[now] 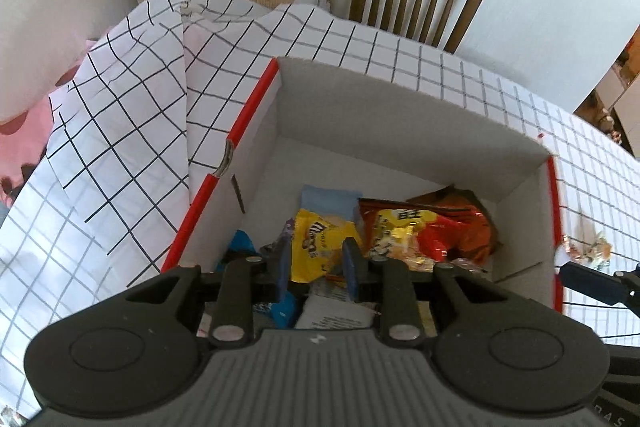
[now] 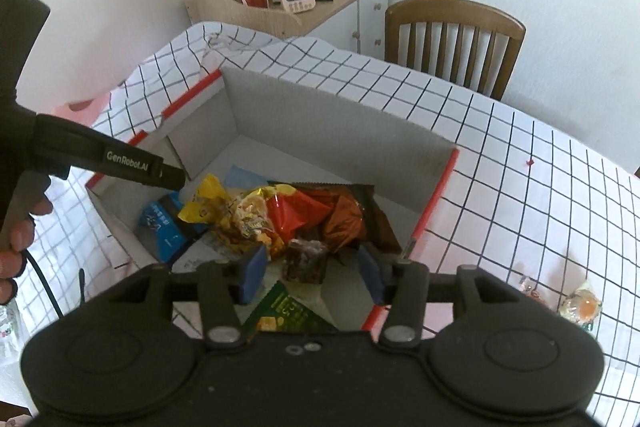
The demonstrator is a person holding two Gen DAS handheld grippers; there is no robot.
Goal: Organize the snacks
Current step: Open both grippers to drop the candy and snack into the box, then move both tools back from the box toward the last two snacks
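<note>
A white cardboard box with red edges (image 1: pixel 240 123) (image 2: pixel 436 195) sits on the checked tablecloth and holds several snack packs. My left gripper (image 1: pixel 318 267) hovers over it, open, with a yellow M&M's bag (image 1: pixel 316 247) lying in the box below the gap. Beside that bag lie an orange-red bag (image 1: pixel 432 227) and a blue packet (image 1: pixel 244 243). My right gripper (image 2: pixel 312 277) is open above a small dark brown packet (image 2: pixel 306 261), its pads clear of it. A green packet (image 2: pixel 288 311) lies under it. Wrapped candies (image 2: pixel 580 305) (image 1: pixel 584 251) rest on the cloth right of the box.
A wooden chair (image 2: pixel 456 39) stands at the table's far side. A low cabinet (image 2: pixel 320 11) next to it carries a bottle, a tissue box and a pink timer. The left gripper's body (image 2: pixel 132 163), held by a hand (image 2: pixel 16 239), crosses the box's left rim.
</note>
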